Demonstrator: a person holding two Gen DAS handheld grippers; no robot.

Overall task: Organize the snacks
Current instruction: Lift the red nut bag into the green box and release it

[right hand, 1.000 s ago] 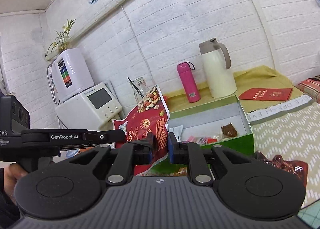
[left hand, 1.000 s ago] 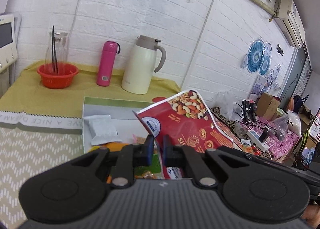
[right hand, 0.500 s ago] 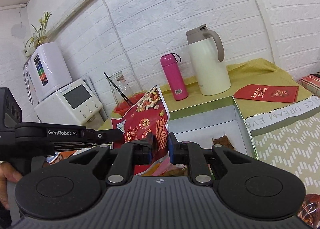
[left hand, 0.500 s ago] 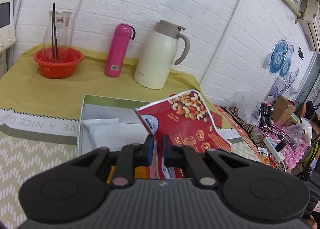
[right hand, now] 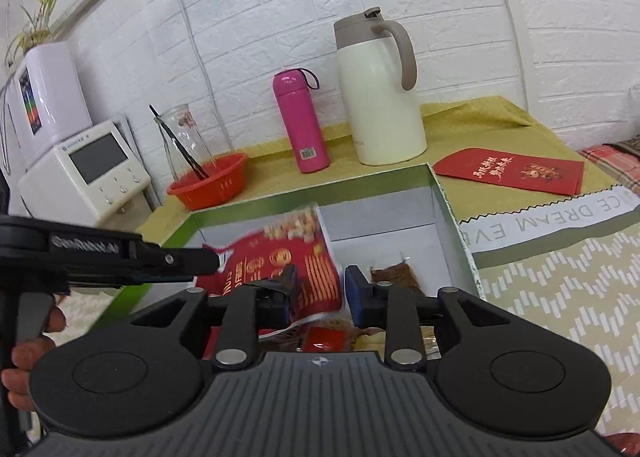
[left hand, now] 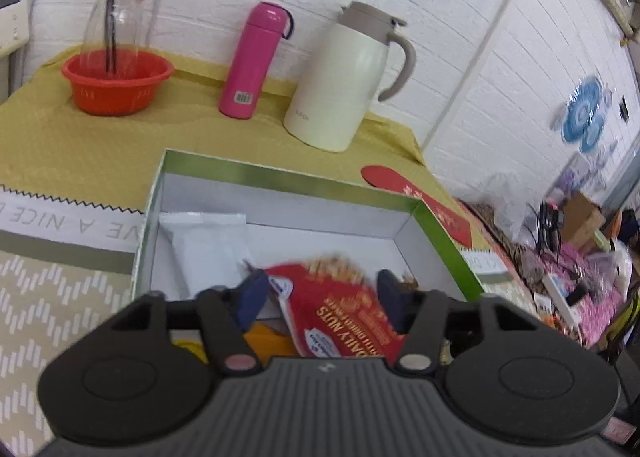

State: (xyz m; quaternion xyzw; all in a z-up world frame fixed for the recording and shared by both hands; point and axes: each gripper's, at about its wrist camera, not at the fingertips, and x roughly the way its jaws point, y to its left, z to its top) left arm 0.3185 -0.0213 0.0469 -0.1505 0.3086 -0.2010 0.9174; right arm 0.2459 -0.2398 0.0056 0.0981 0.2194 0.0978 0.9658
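While both claws stand wide, just opened | nut bag (left hand: 340, 309) lies loose between left gripper (left hand: 320, 293) jaws and just left of right gripper (right hand: 318, 289) | long axis toward box (left hand: 280, 173) far edge.

Nut bag (left hand: 344, 309) in box (left hand: 440, 233), flask (left hand: 250, 61) behind.

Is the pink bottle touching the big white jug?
Apart. In the right wrist view, yellow cloth and white wall show between the pink bottle and the white jug; the left wrist view shows that gap too.
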